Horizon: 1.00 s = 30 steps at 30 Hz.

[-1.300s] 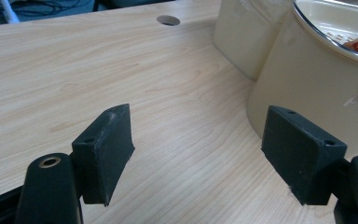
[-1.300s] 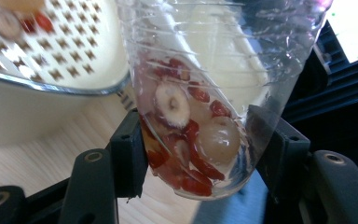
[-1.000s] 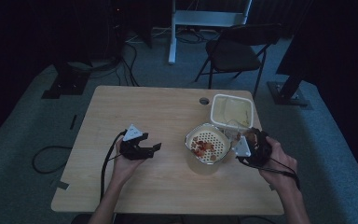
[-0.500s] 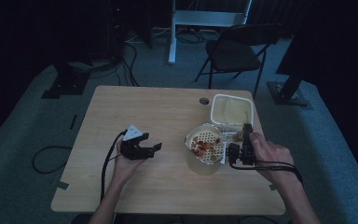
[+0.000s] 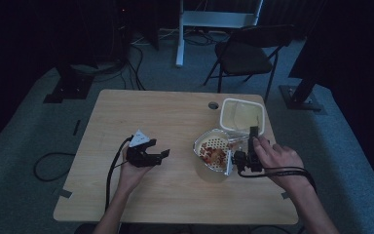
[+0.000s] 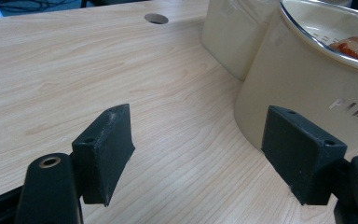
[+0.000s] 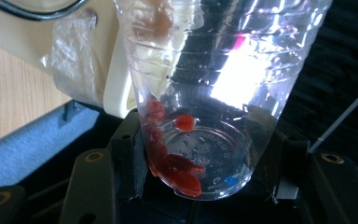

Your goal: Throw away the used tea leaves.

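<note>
A cream bowl (image 5: 209, 170) holds a metal strainer (image 5: 213, 146) with red and pale food pieces in it. At the bowl's right rim my right gripper (image 5: 235, 161) is shut on a clear plastic cup (image 5: 229, 163), tipped sideways toward the strainer. In the right gripper view the cup (image 7: 205, 93) sits between the jaws of the gripper (image 7: 200, 158), and red bits (image 7: 177, 170) cling near its bottom. My left gripper (image 5: 158, 156) rests on the table left of the bowl, open with nothing between its jaws. In its own view the gripper (image 6: 200, 135) faces the bowl's wall (image 6: 298, 79).
A square cream container (image 5: 241, 114) with clear film stands just behind the bowl, near the table's far right edge. A round cable hole (image 5: 213, 105) lies in the tabletop (image 5: 175, 117). A folding chair (image 5: 246, 48) stands beyond the table.
My right gripper has moved left to the bowl and turned, tipping the cup over toward the strainer. The left gripper has not moved.
</note>
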Available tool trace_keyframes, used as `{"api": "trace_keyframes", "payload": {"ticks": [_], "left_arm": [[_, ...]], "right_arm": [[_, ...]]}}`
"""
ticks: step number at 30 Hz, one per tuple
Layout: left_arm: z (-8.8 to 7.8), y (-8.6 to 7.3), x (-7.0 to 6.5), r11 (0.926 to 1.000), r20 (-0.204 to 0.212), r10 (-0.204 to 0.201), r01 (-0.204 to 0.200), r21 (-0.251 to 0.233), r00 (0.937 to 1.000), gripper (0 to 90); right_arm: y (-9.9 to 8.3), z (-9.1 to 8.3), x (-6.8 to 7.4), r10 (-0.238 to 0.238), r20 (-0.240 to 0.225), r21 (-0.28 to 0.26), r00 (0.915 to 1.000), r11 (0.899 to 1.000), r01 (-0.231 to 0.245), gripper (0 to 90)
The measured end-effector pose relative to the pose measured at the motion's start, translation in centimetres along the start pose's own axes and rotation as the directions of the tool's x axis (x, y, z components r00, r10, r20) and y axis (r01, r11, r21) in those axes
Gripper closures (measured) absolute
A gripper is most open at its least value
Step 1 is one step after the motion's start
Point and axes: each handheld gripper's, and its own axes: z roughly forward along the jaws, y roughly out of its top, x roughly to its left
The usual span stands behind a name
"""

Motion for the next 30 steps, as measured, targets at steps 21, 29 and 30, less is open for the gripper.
{"api": "trace_keyframes", "payload": {"ticks": [21,29,30], "left_arm": [[0.3,0.0,-0.1,1.0000,0.008,-0.002,0.002,0.007,1.0000,25.4],[0.4,0.0,-0.1,1.0000,0.014,-0.005,0.005,0.006,0.9999,25.4],[0.4,0.0,-0.1,1.0000,0.014,-0.005,0.005,0.006,0.9999,25.3]], "right_arm": [[-0.2,0.1,-0.8,0.069,-0.029,-0.030,0.9972,0.997,-0.070,43.1],[0.1,-0.1,-1.2,0.087,-0.025,-0.042,0.9959,0.995,-0.088,43.1],[0.1,-0.1,-1.2,0.087,-0.025,-0.042,0.9959,0.995,-0.088,43.1]]}}
